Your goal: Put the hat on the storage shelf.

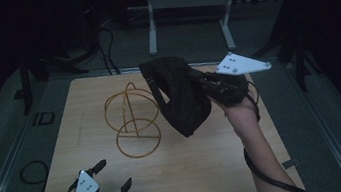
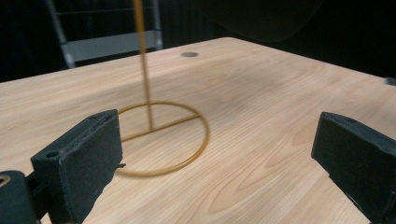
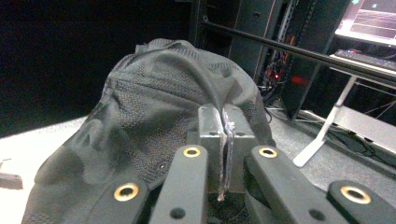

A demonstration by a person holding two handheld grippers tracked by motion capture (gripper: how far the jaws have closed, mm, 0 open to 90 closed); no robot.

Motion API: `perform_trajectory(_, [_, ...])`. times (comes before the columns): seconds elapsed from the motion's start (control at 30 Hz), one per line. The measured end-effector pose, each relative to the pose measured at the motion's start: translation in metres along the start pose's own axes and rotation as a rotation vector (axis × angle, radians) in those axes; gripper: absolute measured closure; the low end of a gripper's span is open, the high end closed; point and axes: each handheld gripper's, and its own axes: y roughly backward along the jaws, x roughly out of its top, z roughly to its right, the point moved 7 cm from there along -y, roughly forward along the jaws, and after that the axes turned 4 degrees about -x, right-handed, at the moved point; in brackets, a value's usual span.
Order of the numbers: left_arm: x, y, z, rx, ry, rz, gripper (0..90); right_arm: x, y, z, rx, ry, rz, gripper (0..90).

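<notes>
— Position of the black cap [image 1: 181, 97]?

— Held above the desk [image 1: 209, 171], right tongs [image 1: 195, 81] clamped on its edge — just right of the wire stand [image 1: 132, 120].

— Left tongs [image 1: 116, 174]?

— Spread wide, empty, at the near-left corner; the right hand is nearer the stand.

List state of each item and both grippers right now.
Black cap: held up off the table, pinched in the right gripper.
Wire stand: upright on the table, bare, nothing touching it.
Right gripper: shut on the cap's fabric.
Left gripper: open, empty, low over the table's near edge.
</notes>
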Motion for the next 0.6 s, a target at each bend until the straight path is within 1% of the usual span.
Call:
perform_trajectory(0.03, [-0.003, 0.001, -0.001, 0.013, -0.004, 0.002, 2.4, 0.000, -0.006, -0.004, 0.003, 0.007, -0.007, 88.0])
perform_trajectory(0.07, [-0.006, 0.002, -0.003, 0.028, -0.020, 0.001, 2.4, 0.000, -0.009, -0.006, 0.011, 0.005, -0.009, 88.0])
perform_trajectory(0.1, [-0.010, 0.002, -0.006, 0.043, -0.035, -0.013, 2.4, -0.001, -0.013, -0.010, 0.018, 0.004, -0.014, 88.0])
perform_trajectory(0.17, [-0.015, 0.003, -0.011, 0.054, -0.018, -0.017, 2.4, -0.002, -0.023, -0.018, 0.031, 0.014, -0.027, 88.0])
perform_trajectory(0.23, [-0.019, 0.004, -0.016, 0.067, 0.000, -0.019, 2.4, -0.002, -0.029, -0.024, 0.047, 0.014, -0.031, 88.0])
perform_trajectory(0.27, [-0.020, 0.005, -0.018, 0.068, 0.015, -0.013, 2.4, -0.002, -0.033, -0.027, 0.050, 0.019, -0.036, 88.0])
perform_trajectory(0.3, [-0.021, 0.005, -0.019, 0.067, 0.025, -0.012, 2.4, -0.002, -0.036, -0.030, 0.063, 0.019, -0.040, 88.0])
perform_trajectory(0.37, [-0.022, 0.006, -0.021, 0.073, 0.020, -0.013, 2.4, -0.002, -0.042, -0.036, 0.083, 0.018, -0.046, 88.0])
perform_trajectory(0.4, [-0.022, 0.007, -0.022, 0.078, 0.020, -0.006, 2.4, -0.003, -0.048, -0.042, 0.099, 0.021, -0.057, 87.9])
perform_trajectory(0.43, [-0.022, 0.008, -0.023, 0.076, 0.021, 0.000, 2.4, -0.003, -0.048, -0.042, 0.099, 0.021, -0.057, 87.9])
perform_trajectory(0.47, [-0.021, 0.009, -0.023, 0.078, 0.018, 0.003, 2.4, -0.005, -0.055, -0.047, 0.118, 0.023, -0.067, 87.9])
perform_trajectory(0.5, [-0.022, 0.009, -0.024, 0.083, 0.015, 0.003, 2.4, -0.005, -0.055, -0.047, 0.118, 0.023, -0.067, 87.9])
perform_trajectory(0.6, [-0.023, 0.009, -0.025, 0.091, 0.011, -0.003, 2.4, -0.007, -0.064, -0.054, 0.139, 0.024, -0.077, 87.9])
